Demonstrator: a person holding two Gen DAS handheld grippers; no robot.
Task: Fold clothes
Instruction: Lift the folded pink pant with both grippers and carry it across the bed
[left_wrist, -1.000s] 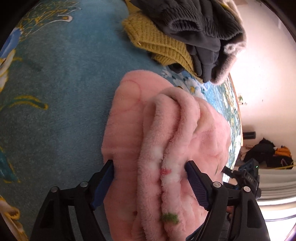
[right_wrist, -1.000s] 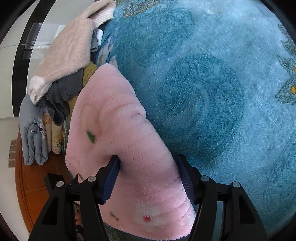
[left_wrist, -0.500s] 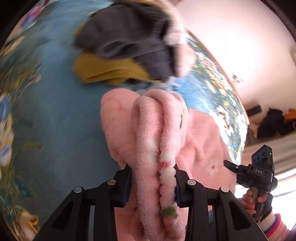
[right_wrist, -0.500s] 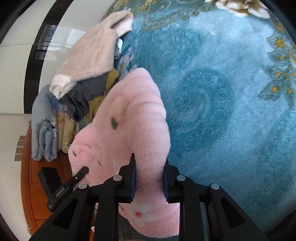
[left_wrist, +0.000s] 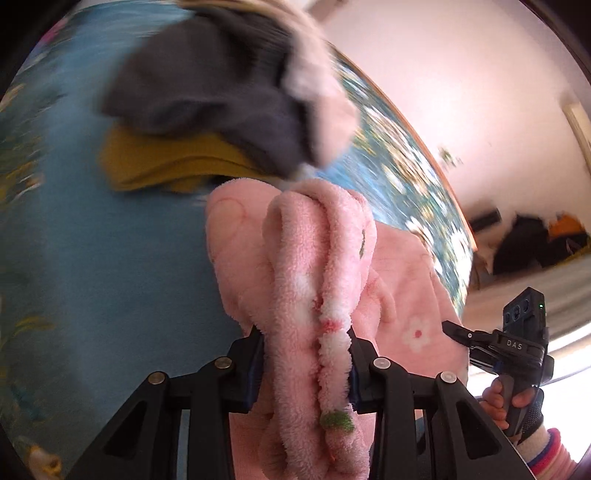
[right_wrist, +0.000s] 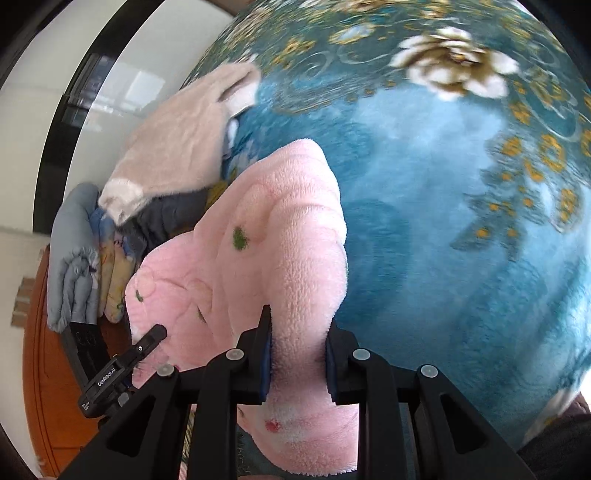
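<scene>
A fluffy pink garment (left_wrist: 314, 258) with small flower and leaf marks is lifted off the blue carpet (left_wrist: 92, 258). My left gripper (left_wrist: 304, 365) is shut on a bunched fold of it; the cloth hangs between and over the pads. My right gripper (right_wrist: 297, 354) is shut on another edge of the same pink garment (right_wrist: 280, 236), which drapes away to the upper left. The right gripper (left_wrist: 458, 330) and the hand (left_wrist: 498, 402) holding it show at the right of the left wrist view. The left gripper (right_wrist: 147, 339) shows at lower left of the right wrist view.
A pile of clothes lies beyond the pink garment: a grey garment (left_wrist: 221, 85), a mustard knit (left_wrist: 155, 158) and a pale beige fleece (right_wrist: 177, 140). Folded bedding (right_wrist: 74, 254) rests on a wooden floor (right_wrist: 37, 369). Blue patterned carpet (right_wrist: 443, 221) stretches to the right.
Both grippers closed on the pink garment and rose with it; the cloth now hangs off the carpet, and the clothes pile sits lower and farther in view.
</scene>
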